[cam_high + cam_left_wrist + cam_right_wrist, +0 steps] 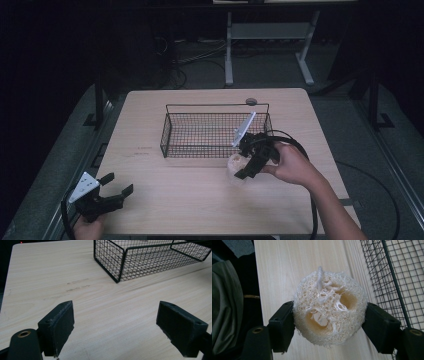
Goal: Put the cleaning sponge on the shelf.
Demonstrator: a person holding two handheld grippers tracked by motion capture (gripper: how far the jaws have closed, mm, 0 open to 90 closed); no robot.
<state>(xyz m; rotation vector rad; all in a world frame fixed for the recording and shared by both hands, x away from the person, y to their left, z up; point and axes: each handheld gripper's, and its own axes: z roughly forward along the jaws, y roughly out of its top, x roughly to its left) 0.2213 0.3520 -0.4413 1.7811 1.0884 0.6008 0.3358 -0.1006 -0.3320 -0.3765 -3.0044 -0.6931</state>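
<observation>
Pale wooden desk (200, 200), broad and bare at the near side. Black wire basket (200, 135) toward the far middle, upright. Right gripper (240, 167) just in front of the basket's near right corner, fingers (282, 325) clamped on a round loofah sponge (329, 308) held above the desk beside the basket wall. Left gripper (117, 184) at the near left edge, fingers (60, 325) wide apart, holding nothing

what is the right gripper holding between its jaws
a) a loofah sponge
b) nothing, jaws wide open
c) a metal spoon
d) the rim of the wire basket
a: in the right gripper view both black jaws of the right gripper press the sides of the pale fibrous loofah sponge, with the wire basket apart beside it.
</observation>
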